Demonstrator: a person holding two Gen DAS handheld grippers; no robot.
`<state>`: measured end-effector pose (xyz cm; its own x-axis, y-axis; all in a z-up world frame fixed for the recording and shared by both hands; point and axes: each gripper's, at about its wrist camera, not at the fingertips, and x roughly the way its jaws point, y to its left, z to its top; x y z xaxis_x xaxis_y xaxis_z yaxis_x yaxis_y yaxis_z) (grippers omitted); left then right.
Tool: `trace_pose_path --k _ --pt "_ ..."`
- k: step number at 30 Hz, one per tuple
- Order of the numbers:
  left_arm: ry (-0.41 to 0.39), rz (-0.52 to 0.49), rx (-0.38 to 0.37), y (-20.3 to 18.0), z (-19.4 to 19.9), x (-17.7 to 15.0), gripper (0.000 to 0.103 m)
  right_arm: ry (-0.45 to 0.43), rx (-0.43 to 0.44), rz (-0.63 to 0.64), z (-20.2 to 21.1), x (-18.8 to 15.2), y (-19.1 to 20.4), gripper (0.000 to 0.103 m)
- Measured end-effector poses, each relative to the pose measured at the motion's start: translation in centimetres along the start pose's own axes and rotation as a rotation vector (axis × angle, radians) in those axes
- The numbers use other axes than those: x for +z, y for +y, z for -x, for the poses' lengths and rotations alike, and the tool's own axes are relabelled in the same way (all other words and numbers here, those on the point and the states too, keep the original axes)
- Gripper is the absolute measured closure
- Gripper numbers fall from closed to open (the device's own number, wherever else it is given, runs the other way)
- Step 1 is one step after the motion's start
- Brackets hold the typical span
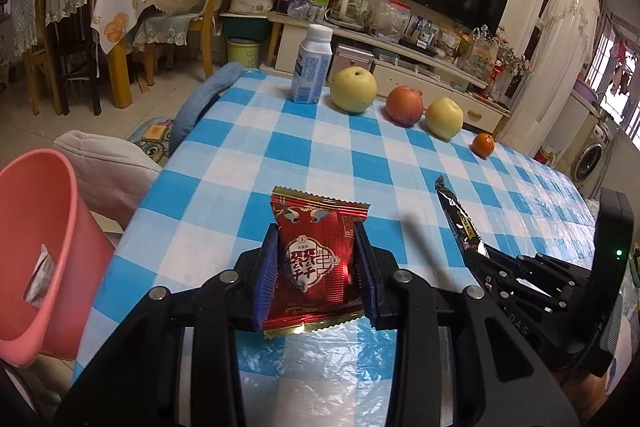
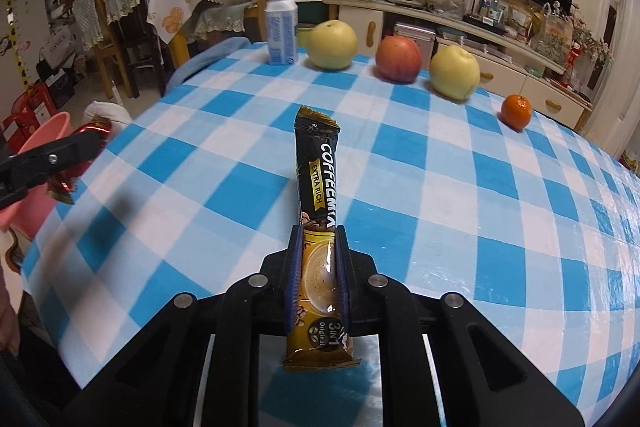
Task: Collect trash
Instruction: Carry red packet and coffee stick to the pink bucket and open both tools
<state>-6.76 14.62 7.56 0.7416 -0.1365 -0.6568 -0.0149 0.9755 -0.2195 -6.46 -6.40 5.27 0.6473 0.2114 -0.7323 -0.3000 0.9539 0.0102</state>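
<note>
My left gripper (image 1: 316,239) is shut on a red snack wrapper (image 1: 316,227), held above the left part of the blue-checked table (image 1: 248,155). The pink bin (image 1: 40,247) stands off the table's left edge with a wrapper inside it. My right gripper (image 2: 318,239) is shut on a black and gold coffee stick packet (image 2: 318,163), lifted over the table's middle. In the left wrist view the right gripper (image 1: 478,251) and its packet (image 1: 460,219) appear at the right. The right wrist view shows the left gripper (image 2: 86,143) with the red wrapper (image 2: 96,125) at the left, near the pink bin (image 2: 44,137).
Along the table's far edge stand a white bottle (image 1: 312,67), a green apple (image 1: 354,89), a red apple (image 1: 404,105), a yellow apple (image 1: 444,117) and a small orange (image 1: 483,145). A chair with a grey cushion (image 1: 104,171) is beside the bin.
</note>
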Motion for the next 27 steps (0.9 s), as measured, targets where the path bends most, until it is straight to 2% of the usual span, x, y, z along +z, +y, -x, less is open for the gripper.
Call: trace_pose_path --k 10,15,27 --pt "-0.080 0.066 0.055 3.4 2.9 1.5 0.066 -0.030 0.114 -0.023 2.8 2.1 3.8 0.086" --pt "-0.128 0.113 0.109 5.9 4.7 2.0 0.066 -0.062 0.170 0.000 4.1 4.0 6.9 0.086" --pt "-0.216 0.250 0.317 13.8 7.8 3.3 0.066 -0.088 0.300 0.137 4.3 7.5 17.2 0.086"
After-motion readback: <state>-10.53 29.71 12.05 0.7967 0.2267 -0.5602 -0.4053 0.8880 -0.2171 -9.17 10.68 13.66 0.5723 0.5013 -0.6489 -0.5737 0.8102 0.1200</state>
